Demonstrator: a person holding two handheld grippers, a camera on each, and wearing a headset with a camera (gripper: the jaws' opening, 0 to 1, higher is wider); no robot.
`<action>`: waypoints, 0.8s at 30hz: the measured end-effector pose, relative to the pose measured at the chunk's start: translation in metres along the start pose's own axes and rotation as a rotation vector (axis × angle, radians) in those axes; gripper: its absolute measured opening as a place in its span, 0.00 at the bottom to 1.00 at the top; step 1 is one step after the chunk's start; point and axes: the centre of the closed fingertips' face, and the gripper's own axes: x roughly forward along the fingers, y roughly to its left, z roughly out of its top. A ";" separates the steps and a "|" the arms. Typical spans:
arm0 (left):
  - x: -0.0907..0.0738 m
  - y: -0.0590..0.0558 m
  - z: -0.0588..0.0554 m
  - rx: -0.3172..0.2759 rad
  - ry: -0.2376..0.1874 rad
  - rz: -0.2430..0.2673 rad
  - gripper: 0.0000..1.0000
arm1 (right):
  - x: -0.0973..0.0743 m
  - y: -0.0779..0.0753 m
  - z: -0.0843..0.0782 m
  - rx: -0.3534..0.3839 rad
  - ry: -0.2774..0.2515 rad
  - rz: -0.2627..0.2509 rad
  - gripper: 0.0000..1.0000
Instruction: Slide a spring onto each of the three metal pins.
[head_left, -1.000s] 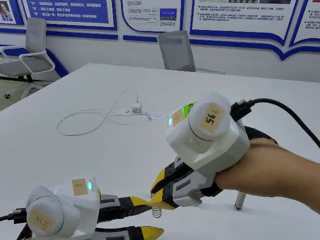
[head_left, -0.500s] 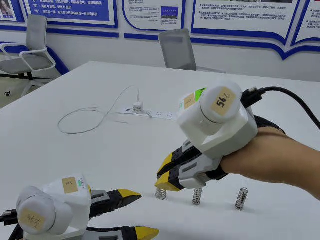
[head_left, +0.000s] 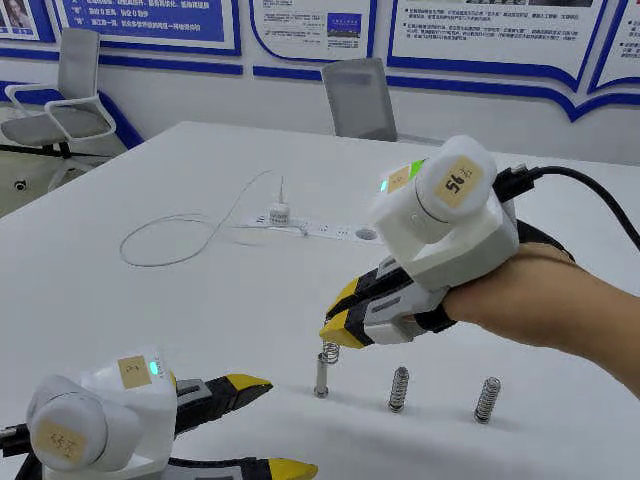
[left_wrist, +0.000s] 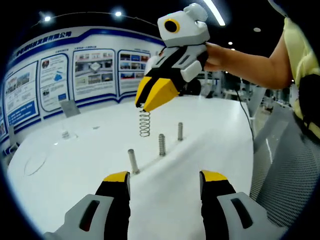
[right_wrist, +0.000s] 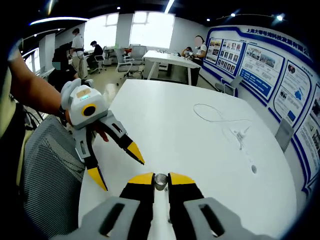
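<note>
Three metal pins stand in a row on the white table. The left pin (head_left: 321, 375) (left_wrist: 132, 161) is bare. The middle pin (head_left: 399, 388) (left_wrist: 161, 144) and the right pin (head_left: 488, 398) (left_wrist: 180, 131) each carry a spring. My right gripper (head_left: 335, 335) (right_wrist: 160, 180) is shut on the top of a loose spring (head_left: 330, 352) (left_wrist: 145, 124) (right_wrist: 160, 181), which hangs just above the bare pin. Low at the near left, my left gripper (head_left: 275, 425) (left_wrist: 165, 177) stands open with nothing between its jaws, short of the pins.
A white cable (head_left: 190, 235) and a power strip (head_left: 300, 228) lie on the table (head_left: 200, 310) farther back. Grey chairs (head_left: 360, 98) stand beyond the far edge. A mesh chair (right_wrist: 47, 170) is beside the near edge.
My right gripper has risen from table level with the spring, which now hangs over the bare left pin. The left gripper has drawn back a little.
</note>
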 end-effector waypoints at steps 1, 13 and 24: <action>0.000 0.000 0.000 -0.001 0.000 0.001 0.58 | 0.001 -0.002 -0.001 0.002 -0.001 -0.007 0.11; -0.001 0.000 -0.001 -0.010 -0.004 0.004 0.60 | 0.016 -0.019 -0.007 0.048 -0.009 -0.037 0.11; -0.002 0.001 -0.005 -0.021 -0.002 0.007 0.60 | 0.033 -0.024 -0.017 0.078 0.009 -0.034 0.11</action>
